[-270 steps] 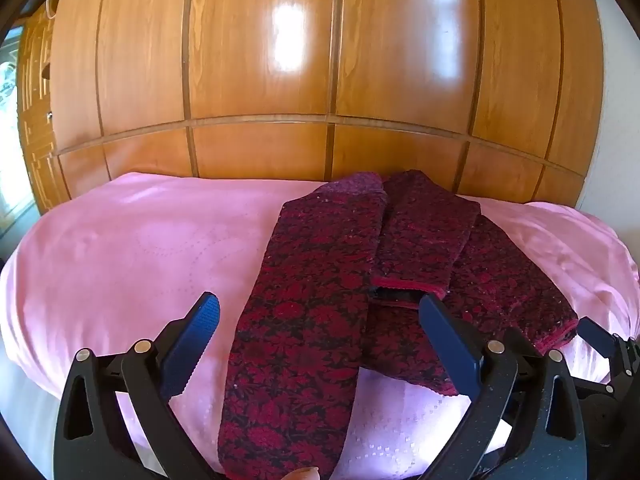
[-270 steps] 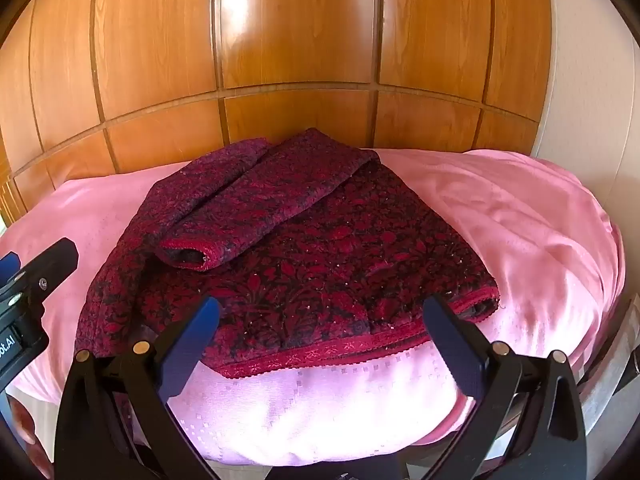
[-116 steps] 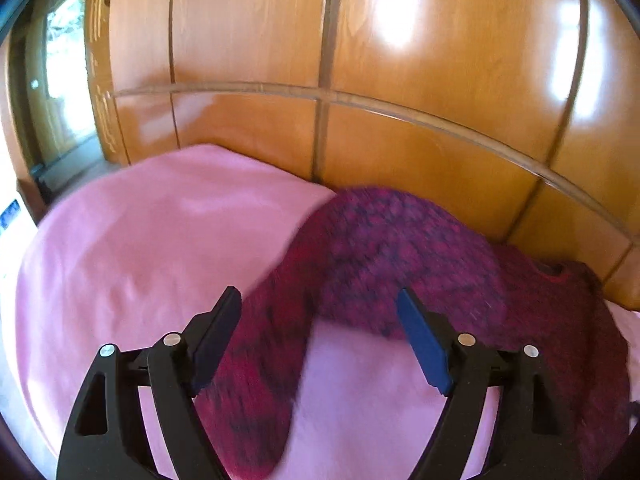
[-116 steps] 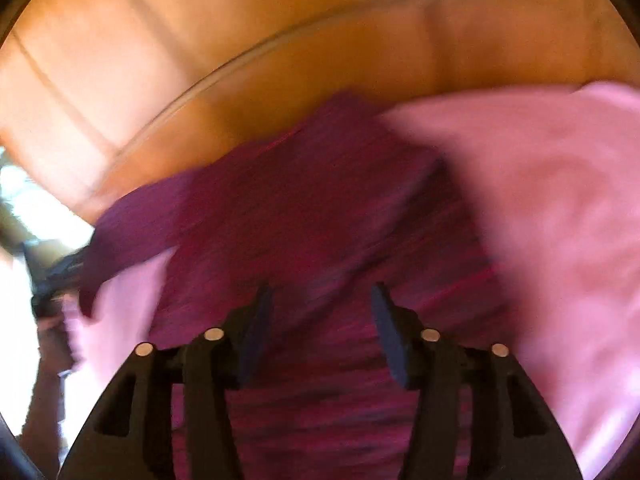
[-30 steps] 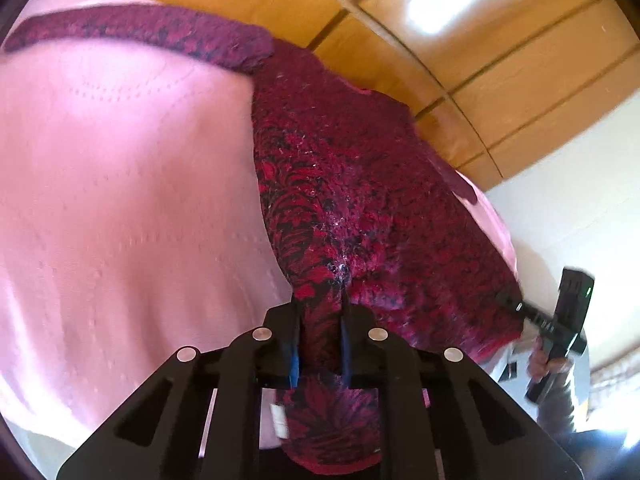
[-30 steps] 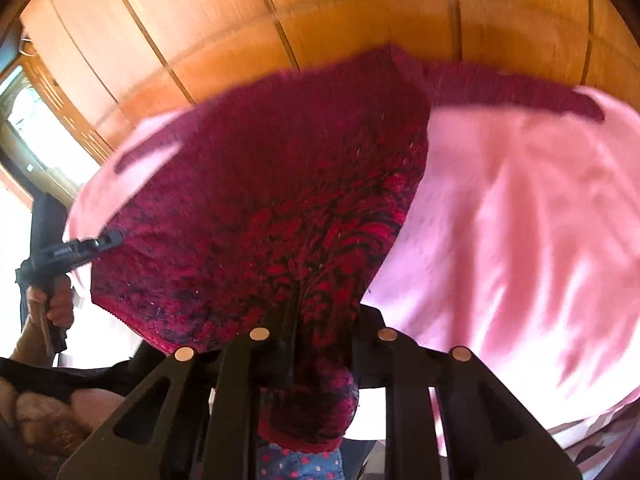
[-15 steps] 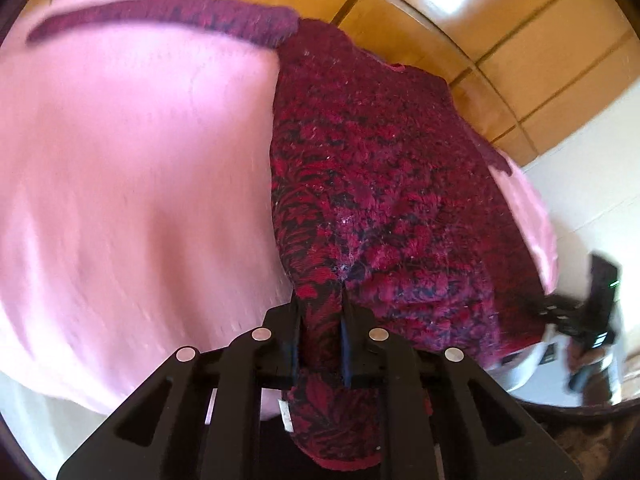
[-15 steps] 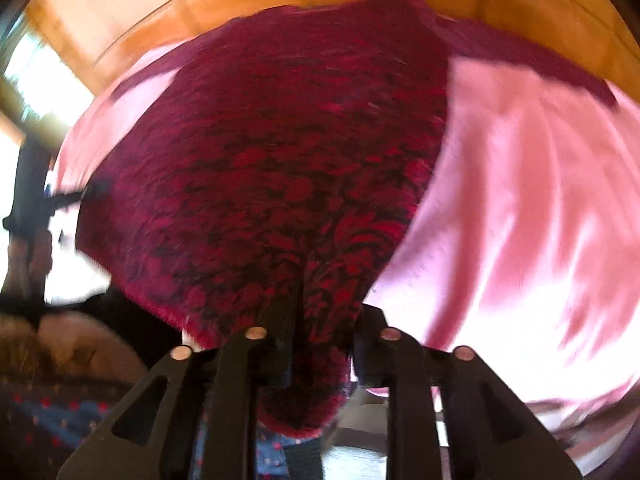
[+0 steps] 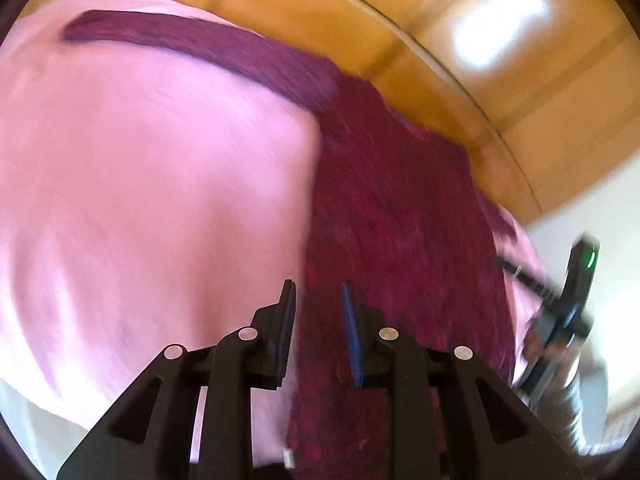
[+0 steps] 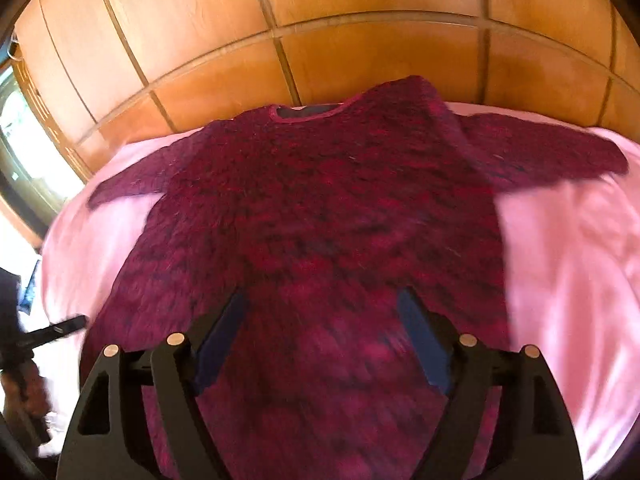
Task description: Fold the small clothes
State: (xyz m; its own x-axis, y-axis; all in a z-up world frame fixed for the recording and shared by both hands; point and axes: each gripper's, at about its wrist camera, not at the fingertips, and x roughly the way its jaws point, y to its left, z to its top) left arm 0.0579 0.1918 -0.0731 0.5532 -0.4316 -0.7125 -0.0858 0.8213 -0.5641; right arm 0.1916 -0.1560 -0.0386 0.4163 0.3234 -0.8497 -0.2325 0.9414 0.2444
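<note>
Sweater [image 10: 320, 208] lies spread on the pink bedsheet [image 10: 568, 264]; right gripper [image 10: 322, 340] opening wide above its hem, gripping nothing; left gripper [image 9: 318, 332] narrow, opening at its edge.

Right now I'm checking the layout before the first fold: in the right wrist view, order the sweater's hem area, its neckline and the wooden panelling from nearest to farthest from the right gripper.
1. Hem area of the sweater, directly under the opening right gripper.
2. Neckline, at the garment's far end, centre.
3. Wooden panelling, behind the pink bedspread.
</note>
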